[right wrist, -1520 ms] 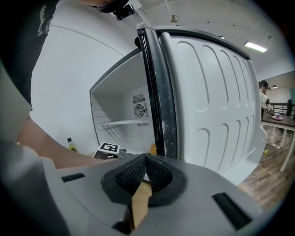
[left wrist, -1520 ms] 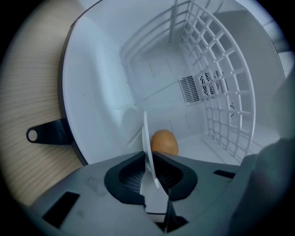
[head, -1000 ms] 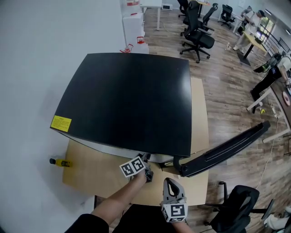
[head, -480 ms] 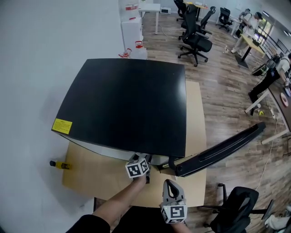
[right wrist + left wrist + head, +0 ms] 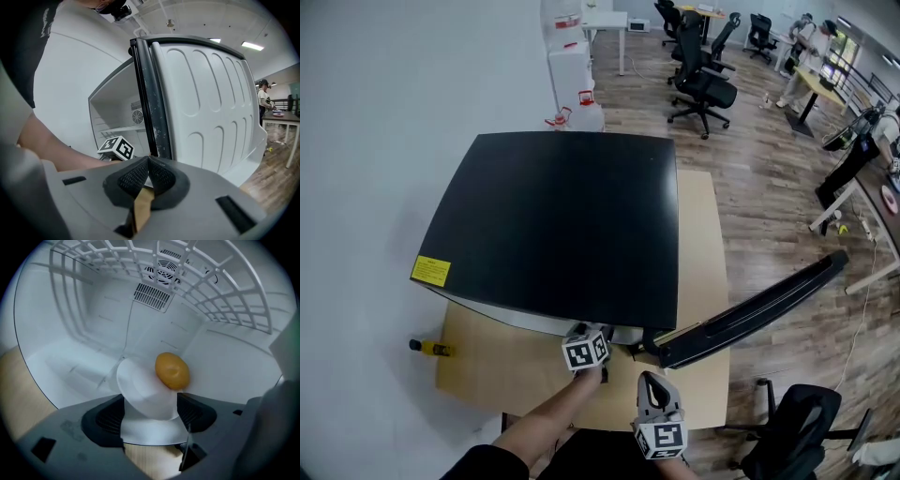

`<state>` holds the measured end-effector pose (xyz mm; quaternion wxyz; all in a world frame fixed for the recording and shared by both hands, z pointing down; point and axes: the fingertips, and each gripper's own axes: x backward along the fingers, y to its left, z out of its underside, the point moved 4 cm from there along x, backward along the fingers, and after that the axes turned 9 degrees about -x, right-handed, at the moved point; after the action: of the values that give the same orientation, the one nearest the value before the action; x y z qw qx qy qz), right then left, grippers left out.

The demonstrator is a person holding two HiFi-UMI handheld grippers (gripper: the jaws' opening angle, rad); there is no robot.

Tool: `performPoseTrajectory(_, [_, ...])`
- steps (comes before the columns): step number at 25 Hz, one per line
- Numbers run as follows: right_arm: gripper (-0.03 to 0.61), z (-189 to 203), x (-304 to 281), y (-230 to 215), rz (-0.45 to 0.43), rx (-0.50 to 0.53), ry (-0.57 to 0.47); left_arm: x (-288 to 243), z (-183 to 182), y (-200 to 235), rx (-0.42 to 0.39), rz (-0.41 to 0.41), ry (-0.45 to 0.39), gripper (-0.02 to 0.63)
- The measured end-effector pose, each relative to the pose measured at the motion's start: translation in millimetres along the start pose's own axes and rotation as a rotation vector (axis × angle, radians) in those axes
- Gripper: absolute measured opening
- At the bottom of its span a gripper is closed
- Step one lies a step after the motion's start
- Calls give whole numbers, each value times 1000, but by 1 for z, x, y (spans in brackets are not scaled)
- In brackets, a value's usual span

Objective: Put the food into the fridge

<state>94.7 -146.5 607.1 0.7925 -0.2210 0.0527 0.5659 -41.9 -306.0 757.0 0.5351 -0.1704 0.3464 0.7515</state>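
Food: we see the round orange-yellow food (image 5: 172,371) only in the left gripper view. It lies at 1 o'clock on a white plate (image 5: 140,390) on the fridge (image 5: 562,220) floor.
Left gripper (image 5: 151,411): its jaws are opening, with the plate's near rim between the pads.
Right gripper (image 5: 148,176): its jaws are together on nothing, outside by the open door (image 5: 206,103).
Hidden: in the head view the black fridge top covers the plate, the food and the left jaws.
Unclear: we cannot tell what the food is.
Interior: the walls are white, with a wire shelf (image 5: 211,282) overhead and a fan vent (image 5: 161,270) at 12 o'clock.
Surroundings: the fridge stands on a tan board (image 5: 487,361) on a wood floor (image 5: 769,187), with office chairs (image 5: 705,80) at 1 o'clock.
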Motion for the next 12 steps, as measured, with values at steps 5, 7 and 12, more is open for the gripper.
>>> performPoseTrajectory(5, [60,0,-1,-1,-3,-3,4,-3,1,-1,-72,-9,33,330])
performPoseTrajectory(7, [60,0,0,0,0,-1,2,-1,2,4,-100,-39,44,333])
performPoseTrajectory(12, [60,0,2,1,1,7,4,2,2,8,-127,-75,56,337])
